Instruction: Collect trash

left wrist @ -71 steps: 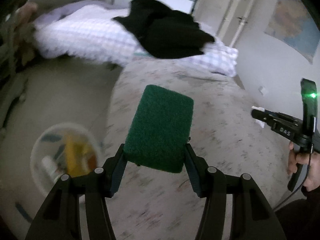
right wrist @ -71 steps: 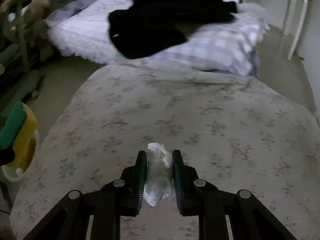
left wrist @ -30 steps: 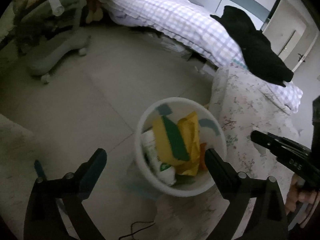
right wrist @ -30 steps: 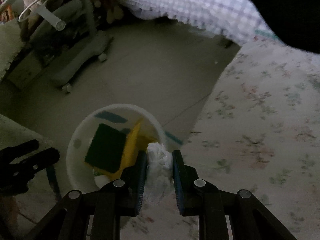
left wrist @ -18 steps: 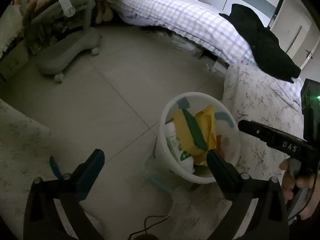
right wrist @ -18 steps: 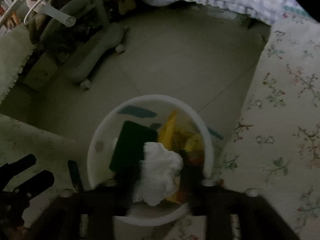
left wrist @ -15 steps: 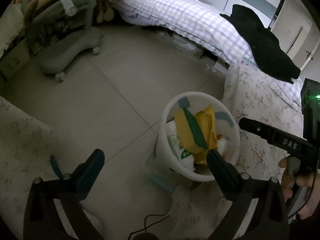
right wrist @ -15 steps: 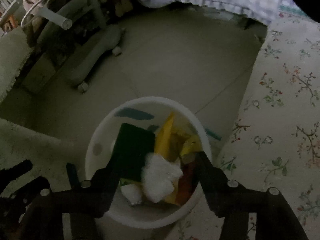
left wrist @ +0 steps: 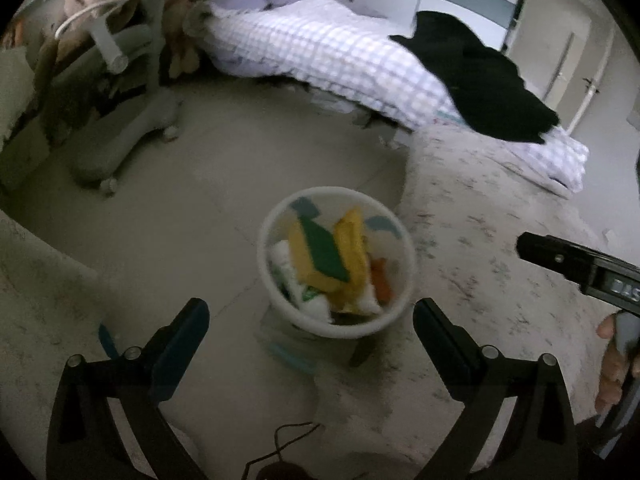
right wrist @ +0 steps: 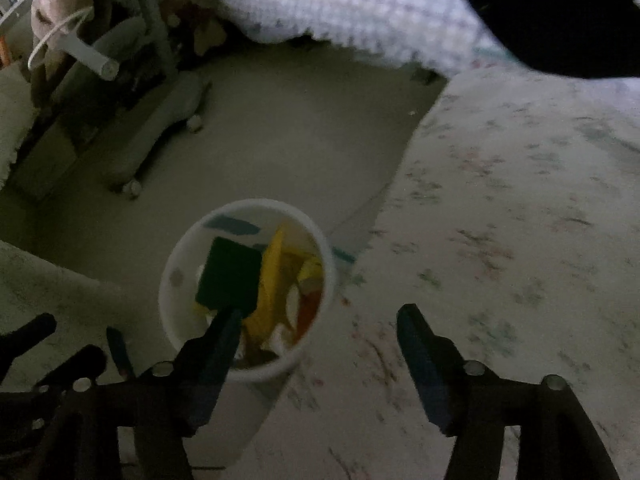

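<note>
tissue dropped into bin [left wrist: 404, 248]; left gripper [left wrist: 311, 317], right gripper [right wrist: 320, 320] both spread, empty, above rim.

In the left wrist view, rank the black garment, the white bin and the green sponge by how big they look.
1. black garment, though it lies farther off on the bed
2. white bin
3. green sponge, inside the bin

- Left claw [left wrist: 312, 320]: matte black frame, two angled fingers [left wrist: 184, 332] with dark teal pads, silver screw heads along the arms; a thin black cable loops beneath.
- Right claw [right wrist: 316, 336]: same black build — white lettering "DAS" on its side, seen from the left wrist.
- Right hand [left wrist: 610, 364]: bare skin.
</note>
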`<state>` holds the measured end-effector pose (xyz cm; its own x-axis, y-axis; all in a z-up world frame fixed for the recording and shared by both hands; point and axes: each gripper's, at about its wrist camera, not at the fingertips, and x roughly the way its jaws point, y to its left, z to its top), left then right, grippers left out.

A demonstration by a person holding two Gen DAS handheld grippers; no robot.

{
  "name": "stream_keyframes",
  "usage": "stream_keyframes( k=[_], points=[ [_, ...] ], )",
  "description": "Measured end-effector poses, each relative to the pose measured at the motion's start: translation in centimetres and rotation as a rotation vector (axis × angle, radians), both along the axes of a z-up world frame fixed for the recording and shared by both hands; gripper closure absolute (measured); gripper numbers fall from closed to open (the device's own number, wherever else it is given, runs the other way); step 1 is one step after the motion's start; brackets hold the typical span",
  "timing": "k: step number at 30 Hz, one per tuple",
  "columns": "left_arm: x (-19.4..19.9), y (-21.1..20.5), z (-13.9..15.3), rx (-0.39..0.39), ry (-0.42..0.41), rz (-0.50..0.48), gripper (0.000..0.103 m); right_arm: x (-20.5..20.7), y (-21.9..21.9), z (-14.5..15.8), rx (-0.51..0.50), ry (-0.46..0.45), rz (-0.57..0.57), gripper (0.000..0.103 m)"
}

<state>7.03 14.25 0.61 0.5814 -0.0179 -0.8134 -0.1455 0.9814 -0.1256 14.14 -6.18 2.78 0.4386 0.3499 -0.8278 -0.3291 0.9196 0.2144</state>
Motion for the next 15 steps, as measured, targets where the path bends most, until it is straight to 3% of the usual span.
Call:
stream_keyframes(
  k=[7,15],
  points=[
    [-3.6,-3.5,1.8,0.088,-0.044,-0.026,0.000,-6.9,-5.7,3.4,-0.087,-0.138,-0.148,0.016],
    [-7.0,-6.9,2.1,0.141,-0.086,-0.056,0.000,-12.2,-10.4,2.1,-0.129,-0.233,-0.293,0.010]
  ],
)
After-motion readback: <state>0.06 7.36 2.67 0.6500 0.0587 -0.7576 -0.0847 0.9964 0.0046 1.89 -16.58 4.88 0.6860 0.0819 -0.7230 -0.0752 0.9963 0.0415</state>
